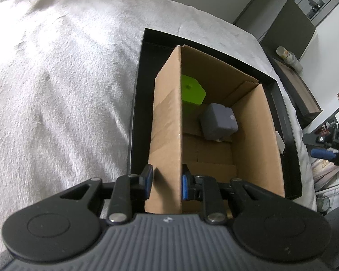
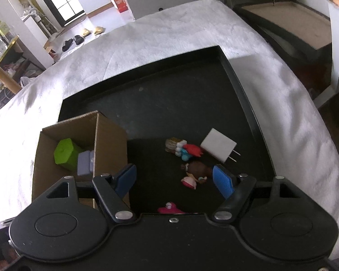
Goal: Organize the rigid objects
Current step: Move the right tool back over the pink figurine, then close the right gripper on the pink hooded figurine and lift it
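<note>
Cardboard is what my left tool (image 1: 166, 184) is clamped on: its blue pads pinch the near left wall of the open brown cardboard box (image 1: 167, 117), steadying it on the shallow black tray (image 2: 169, 103) that lies on a white fleecy blanket (image 1: 56, 79). Inside the box already sit a lime-green hexagonal block (image 1: 192, 88) and a grey rounded cube (image 1: 219, 123).

My right tool (image 2: 175, 178) hangs over the tray with its jaws apart and nothing between the pads. I judge the sorting partly done, and this step is the reach for another loose piece. Nearest is the small brown-haired figurine (image 2: 195, 174), just ahead of my right-hand pad. The next move calls for lowering so the jaws straddle it, then closing without nudging its neighbours.

Only the right wrist view shows what remains: that figurine, a red-and-blue toy figure (image 2: 184, 150), a white wall charger with two prongs (image 2: 219, 148) and a pink toy (image 2: 169, 209) at the tool's base. Only the left view shows the grip on the box wall.
</note>
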Available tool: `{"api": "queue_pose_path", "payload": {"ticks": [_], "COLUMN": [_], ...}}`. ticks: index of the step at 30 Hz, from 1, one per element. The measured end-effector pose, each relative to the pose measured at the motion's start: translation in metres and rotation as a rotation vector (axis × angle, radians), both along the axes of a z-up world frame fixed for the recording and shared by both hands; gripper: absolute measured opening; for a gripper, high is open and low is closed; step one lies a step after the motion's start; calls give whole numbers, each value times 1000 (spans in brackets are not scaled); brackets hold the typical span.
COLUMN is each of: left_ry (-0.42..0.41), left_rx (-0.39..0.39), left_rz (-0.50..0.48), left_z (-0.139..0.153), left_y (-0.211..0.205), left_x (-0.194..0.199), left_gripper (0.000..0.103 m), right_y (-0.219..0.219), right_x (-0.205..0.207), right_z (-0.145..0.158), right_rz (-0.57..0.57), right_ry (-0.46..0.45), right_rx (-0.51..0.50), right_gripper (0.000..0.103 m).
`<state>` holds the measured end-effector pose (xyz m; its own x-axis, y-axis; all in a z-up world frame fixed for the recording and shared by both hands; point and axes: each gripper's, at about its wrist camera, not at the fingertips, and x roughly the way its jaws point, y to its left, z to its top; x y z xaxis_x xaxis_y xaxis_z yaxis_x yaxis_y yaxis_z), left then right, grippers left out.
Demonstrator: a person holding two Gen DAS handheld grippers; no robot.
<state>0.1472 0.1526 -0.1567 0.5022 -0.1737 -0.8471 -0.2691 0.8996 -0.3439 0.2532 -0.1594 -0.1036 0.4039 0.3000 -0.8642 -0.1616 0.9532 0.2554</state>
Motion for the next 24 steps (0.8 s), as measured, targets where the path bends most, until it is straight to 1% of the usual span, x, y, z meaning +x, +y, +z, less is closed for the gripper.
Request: {"api": "queue_pose_path", "payload": {"ticks": [7,16,24], "left_ry": [-3,-4,3], "left_rx": [16,31,29], "left_rz": [-1,0,9], "left_z": [1,1,0], "left_y": [-1,-4,-2], "left_x": [0,-1,1], "left_gripper": [23,23,23], "right_y": [-6,5,9], "right_x": [-1,-7,-9], "right_z": [-19,-51,-71], "right_rz": [7,76,113], "right_ry": [50,152,212], "right_rx": [19,7,5], "right_gripper": [74,74,73]}}
